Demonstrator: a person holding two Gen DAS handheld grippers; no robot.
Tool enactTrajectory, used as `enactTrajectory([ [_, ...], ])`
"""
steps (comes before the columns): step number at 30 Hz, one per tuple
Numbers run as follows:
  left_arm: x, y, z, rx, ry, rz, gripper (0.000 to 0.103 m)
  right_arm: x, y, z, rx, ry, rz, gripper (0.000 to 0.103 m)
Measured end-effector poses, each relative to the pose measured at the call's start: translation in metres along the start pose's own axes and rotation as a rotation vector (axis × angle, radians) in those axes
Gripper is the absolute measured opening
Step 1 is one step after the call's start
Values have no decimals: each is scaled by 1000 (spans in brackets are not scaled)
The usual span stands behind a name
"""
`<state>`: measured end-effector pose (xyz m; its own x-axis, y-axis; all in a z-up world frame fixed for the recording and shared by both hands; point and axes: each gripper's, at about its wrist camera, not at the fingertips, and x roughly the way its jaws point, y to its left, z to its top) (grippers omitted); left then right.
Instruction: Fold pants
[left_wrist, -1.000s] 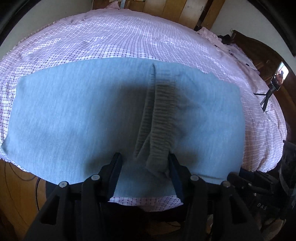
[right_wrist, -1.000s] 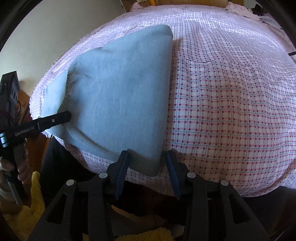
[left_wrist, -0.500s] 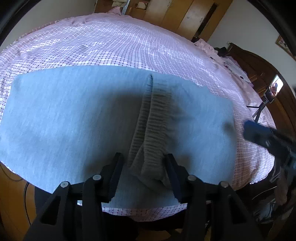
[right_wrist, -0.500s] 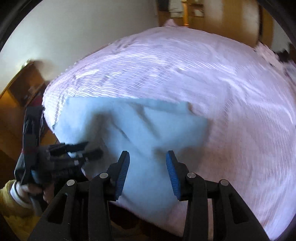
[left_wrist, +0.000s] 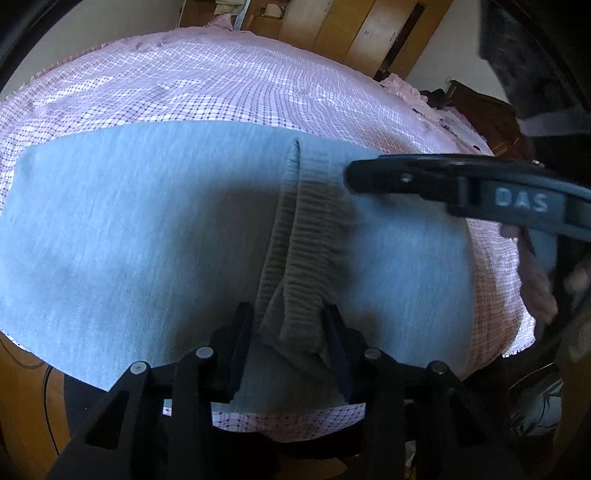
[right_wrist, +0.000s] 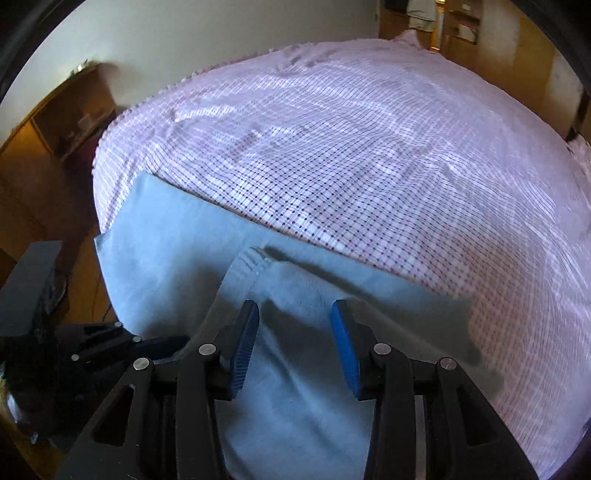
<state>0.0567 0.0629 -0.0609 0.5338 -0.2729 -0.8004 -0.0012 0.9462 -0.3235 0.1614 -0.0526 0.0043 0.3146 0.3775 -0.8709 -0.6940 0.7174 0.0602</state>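
Light blue pants (left_wrist: 129, 240) lie flat across the pink checked bed (left_wrist: 221, 81). Their grey ribbed band (left_wrist: 303, 258) runs up the middle of the cloth. My left gripper (left_wrist: 286, 332) straddles the band's near end; its jaws are closing, with a thin gap left beside the left finger. My right gripper (left_wrist: 354, 177) reaches in side-on from the right, above the band. In the right wrist view the right gripper (right_wrist: 295, 332) stands open over the pants (right_wrist: 166, 240), its blue pads apart and the cloth below them. The band (right_wrist: 245, 264) lies just ahead.
A person's hand (left_wrist: 535, 288) holds the right gripper's handle at the bed's right edge. Wooden wardrobes (left_wrist: 351, 26) stand behind the bed, dark wood furniture (left_wrist: 491, 118) to the right, and a low wooden shelf (right_wrist: 55, 122) by the wall.
The right gripper swung from the pants' corner to over their middle and entered the left wrist view from the right. The left fingers drew closer around the ribbed band.
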Motion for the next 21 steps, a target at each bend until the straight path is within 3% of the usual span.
enactTrajectory([
  [5,5,3,0,0,6,-5,40,28,-5,3,-33,55,16,38],
  [14,7,8,5,-16,20,-21,41,38,-4,3,-65,38,38,44],
  [17,5,10,6,-32,19,-22,39,35,0,-2,-82,-2,24,35],
  [21,0,10,6,-42,7,-31,27,26,1,-8,-68,-38,7,15],
])
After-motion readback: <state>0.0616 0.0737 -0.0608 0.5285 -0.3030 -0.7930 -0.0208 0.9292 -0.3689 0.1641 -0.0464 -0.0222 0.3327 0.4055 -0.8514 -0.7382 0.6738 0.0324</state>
